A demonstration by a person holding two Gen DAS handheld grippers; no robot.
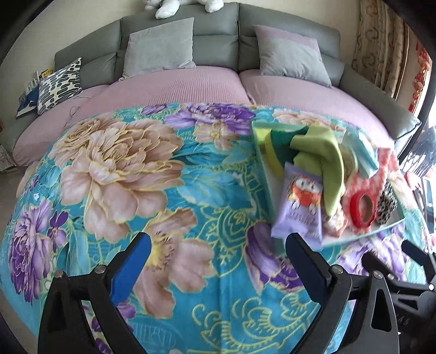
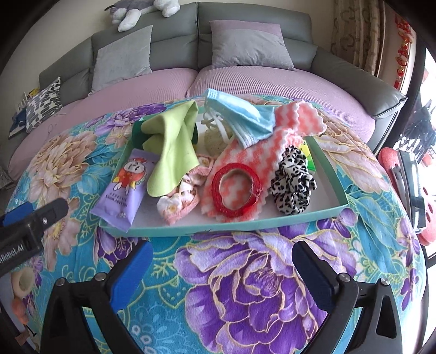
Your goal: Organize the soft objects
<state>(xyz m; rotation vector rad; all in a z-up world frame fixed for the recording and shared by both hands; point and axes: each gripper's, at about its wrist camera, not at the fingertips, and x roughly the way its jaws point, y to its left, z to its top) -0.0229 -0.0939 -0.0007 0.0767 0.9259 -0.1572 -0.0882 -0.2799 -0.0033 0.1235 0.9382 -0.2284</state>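
A shallow teal tray lies on the floral blanket, full of soft things: a purple wipes pack, a green cloth, a blue face mask, a pink-and-white zigzag cloth, a red ring, a leopard scrunchie and small pink socks. My right gripper is open and empty, just in front of the tray. My left gripper is open and empty, left of the tray; the wipes pack hangs over the tray's near corner by its right finger.
The floral blanket covers a round surface in front of a grey sofa with pink seat covers and cushions. A plush toy lies on the sofa back. A red object and a dark device sit at the right edge.
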